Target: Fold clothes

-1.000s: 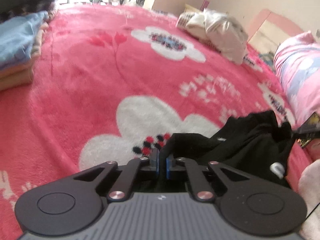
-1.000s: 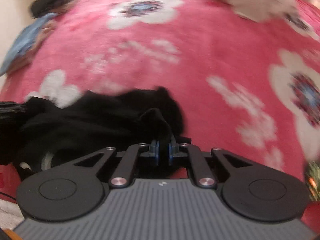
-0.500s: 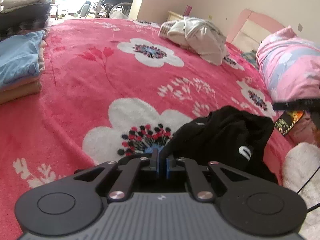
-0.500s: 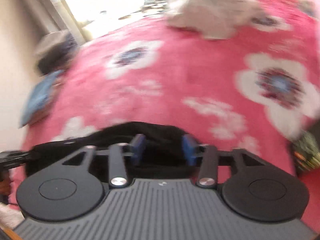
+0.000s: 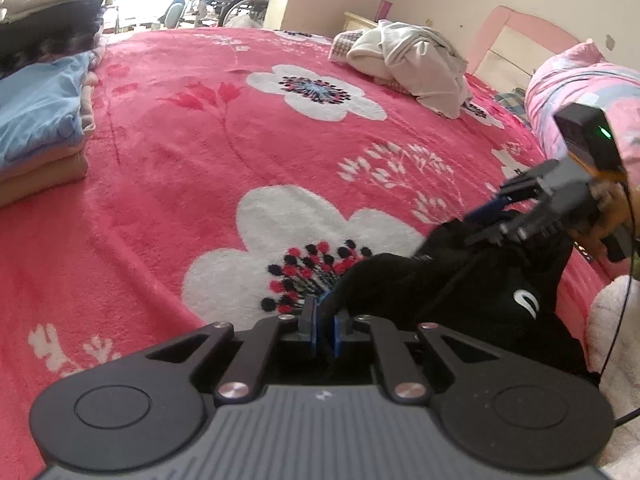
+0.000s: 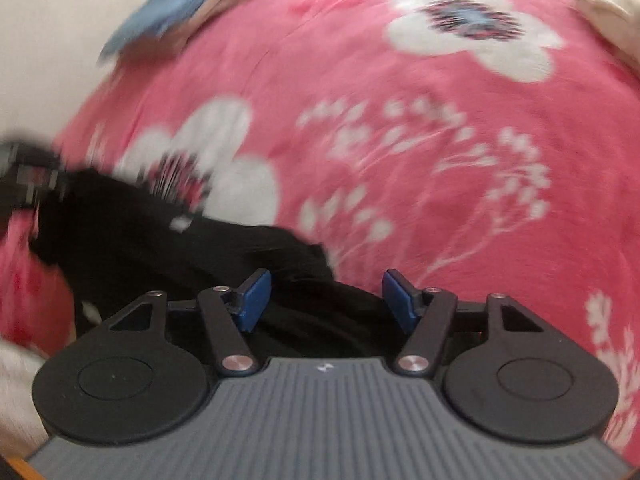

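Folded clothes [image 5: 36, 120] are stacked at the far left of the bed [image 5: 200, 152], well apart from the work. Nearer the middle, the left gripper [image 5: 323, 330] has its fingers pinched narrow on an edge of the black garment [image 5: 480, 292], which lies bunched on the pink flowered blanket near the bed's front edge, partly over a white flower. To the right, the right gripper [image 6: 326, 298] has just been opening; its fingers now stand wide above the cloth, which lies below and between them without being pressed. Unfolded pale clothes [image 5: 412, 64] wait at the far side. The risk from here seems to be that, with only one corner held, a pull by the left hand would drag the heap rather than spread it, and the right fingers may close on several bunched layers instead of a single edge.
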